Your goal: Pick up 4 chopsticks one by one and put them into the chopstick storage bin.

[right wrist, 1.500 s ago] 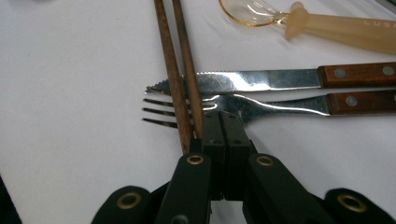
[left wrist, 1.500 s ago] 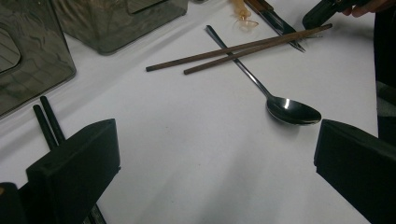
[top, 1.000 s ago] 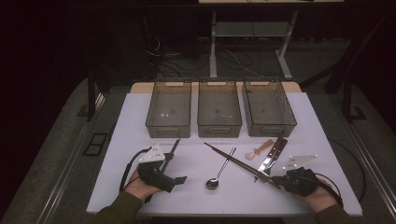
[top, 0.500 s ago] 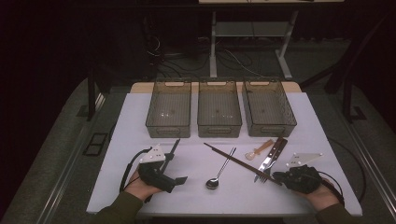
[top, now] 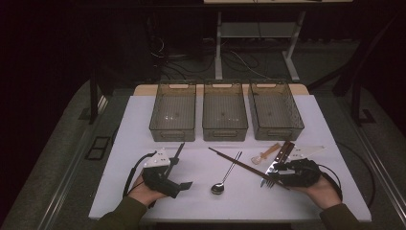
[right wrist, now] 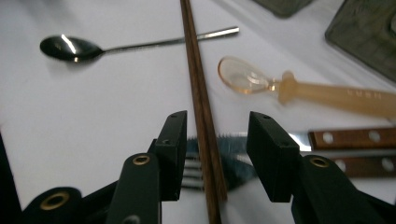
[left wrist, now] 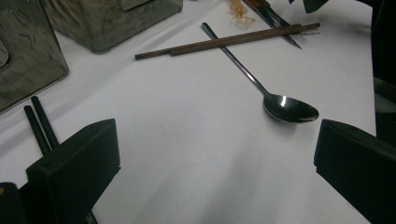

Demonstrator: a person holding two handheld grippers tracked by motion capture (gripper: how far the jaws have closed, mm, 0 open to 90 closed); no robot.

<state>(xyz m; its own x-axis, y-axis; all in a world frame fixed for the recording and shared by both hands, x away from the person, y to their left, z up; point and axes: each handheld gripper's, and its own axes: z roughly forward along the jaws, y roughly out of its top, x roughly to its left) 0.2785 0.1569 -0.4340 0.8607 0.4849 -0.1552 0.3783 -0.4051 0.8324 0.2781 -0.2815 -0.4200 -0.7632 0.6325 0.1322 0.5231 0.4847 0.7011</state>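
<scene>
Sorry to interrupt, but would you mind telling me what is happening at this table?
A person works with a gripper in each hand over cutlery laid on a white table before three empty bins. The right gripper has just been opening its jaws; the brown chopsticks lie between them, unpressed, across a fork and a knife. The left gripper rests open near a metal spoon, with black chopsticks beside it. A plastic spoon lies nearby.

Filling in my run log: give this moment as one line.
right gripper: jaws just opening, open around brown chopsticks | left gripper: open, nothing between | metal spoon: on table
</scene>
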